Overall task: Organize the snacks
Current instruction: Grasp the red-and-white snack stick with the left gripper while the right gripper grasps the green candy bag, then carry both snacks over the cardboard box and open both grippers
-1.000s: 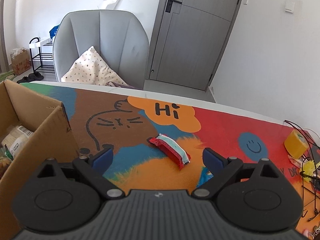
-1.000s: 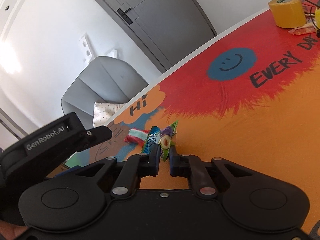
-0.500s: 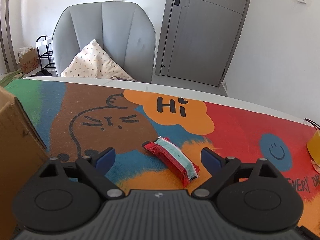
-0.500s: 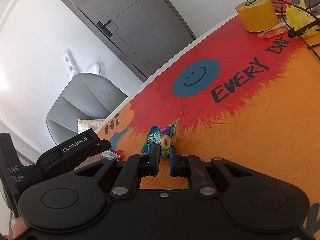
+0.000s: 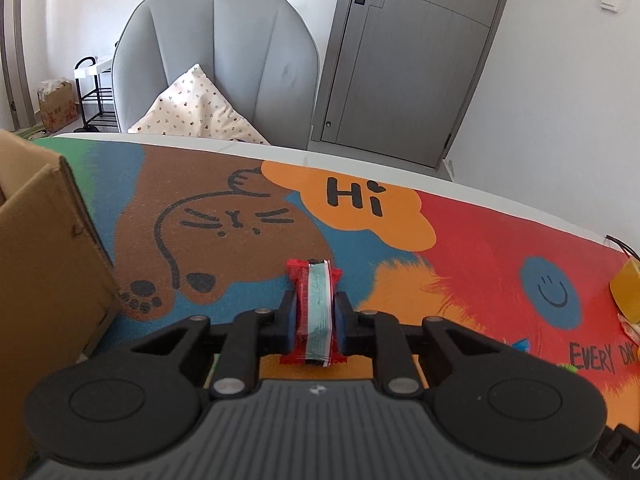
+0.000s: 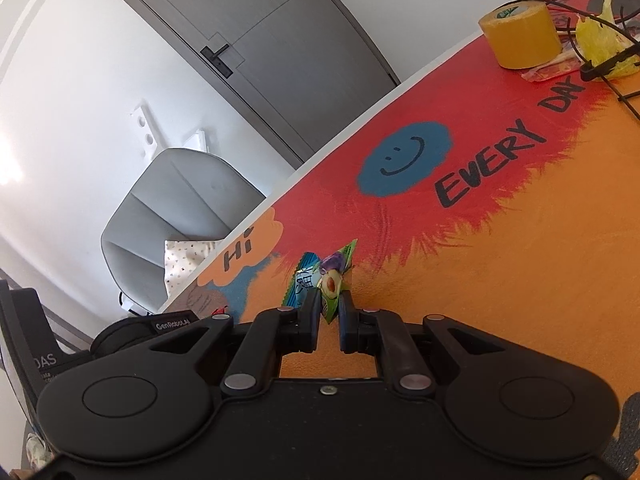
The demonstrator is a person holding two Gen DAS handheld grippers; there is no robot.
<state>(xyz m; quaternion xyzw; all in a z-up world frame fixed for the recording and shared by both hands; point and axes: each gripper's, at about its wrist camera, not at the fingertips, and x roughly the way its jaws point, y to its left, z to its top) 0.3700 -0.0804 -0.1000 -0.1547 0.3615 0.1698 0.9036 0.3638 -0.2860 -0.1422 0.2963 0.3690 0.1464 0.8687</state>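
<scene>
My left claw (image 5: 314,312) is clamped on the red snack bar (image 5: 314,308), a red wrapper with a pale green stripe down its length; the blue pads press on its two long sides, and the bar runs straight out between the fingers, its far end sticking past the fingertips and its near end showing behind them. I cannot tell whether the bar rests on the tabletop (image 5: 480,248) or hangs just above it. The surface under it is a bright printed mat with a brown cat drawing, an orange "Hi" bubble and a blue smiley on red. To the left, close beside this claw, stands the cardboard box (image 5: 44,264), its brown wall and a raised flap filling that edge of the view. My right claw (image 6: 330,308) is closed on the small snack packets (image 6: 320,280): a green one with a fruit picture and a blue-and-white one beside it, pinched at their lower ends so they stand up from the fingertips over the orange part of the mat. Past the right claw, at the far end of the tabletop, a roll of yellow tape (image 6: 520,36) sits next to tangled black wires (image 6: 600,12). Beyond the tabletop edge are a grey armchair (image 5: 216,64) with a spotted cushion (image 5: 196,112) and a grey door (image 5: 412,60).
</scene>
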